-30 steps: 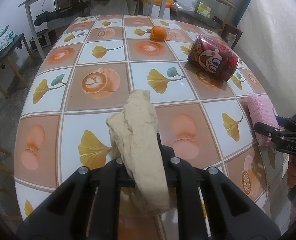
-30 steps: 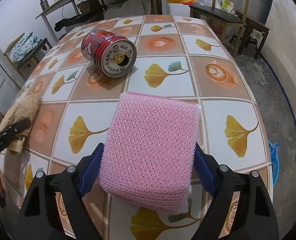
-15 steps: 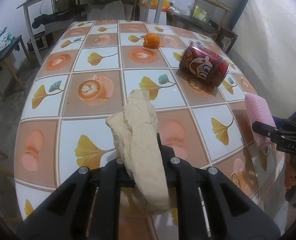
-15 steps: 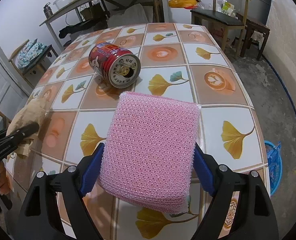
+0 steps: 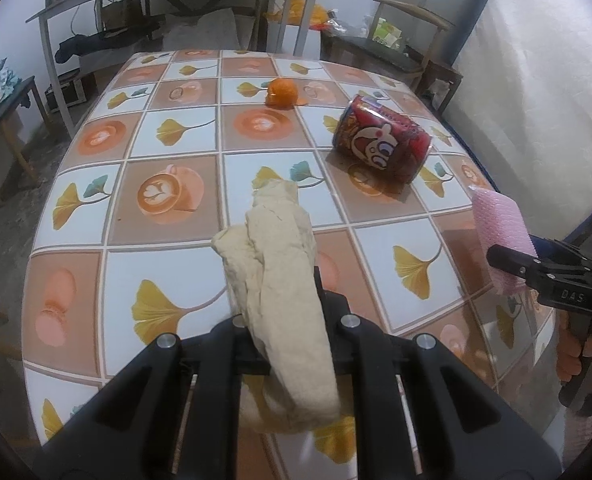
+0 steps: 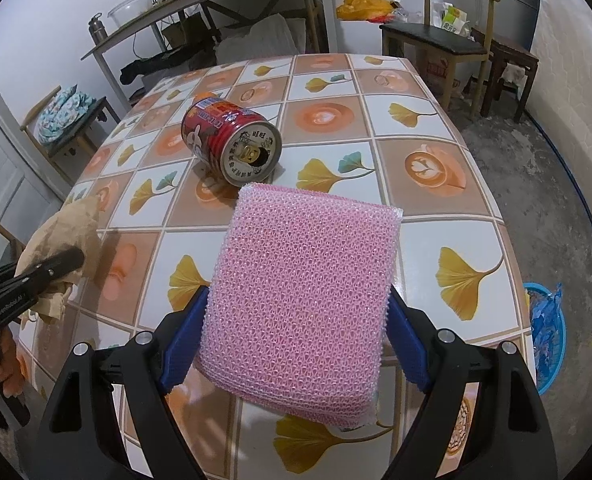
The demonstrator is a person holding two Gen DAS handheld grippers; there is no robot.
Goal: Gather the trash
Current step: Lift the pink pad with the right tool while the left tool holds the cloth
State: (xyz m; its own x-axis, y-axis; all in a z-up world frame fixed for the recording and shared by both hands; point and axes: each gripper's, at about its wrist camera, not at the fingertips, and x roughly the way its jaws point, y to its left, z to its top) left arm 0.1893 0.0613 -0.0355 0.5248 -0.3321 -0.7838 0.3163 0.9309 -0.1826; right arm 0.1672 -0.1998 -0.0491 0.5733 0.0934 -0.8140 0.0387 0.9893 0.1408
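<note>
The counter (image 5: 168, 248) carries a tiled cloth printed with ginkgo leaves and coffee cups. A red can (image 6: 232, 142) lies on its side near the middle of the counter, its opened end facing the right claw. An orange fruit (image 5: 282, 92) rests farther back, well apart from the can.

The right claw (image 6: 297, 320) stands wide, its blue pads pressed against both edges of a pink mesh scrubber (image 6: 307, 296) held above the counter. The left claw (image 5: 292, 328) is nearly closed and grips a crumpled beige paper wad (image 5: 284, 272), also held above the counter. A blue basket (image 6: 547, 340) sits on the floor beside the counter.
</note>
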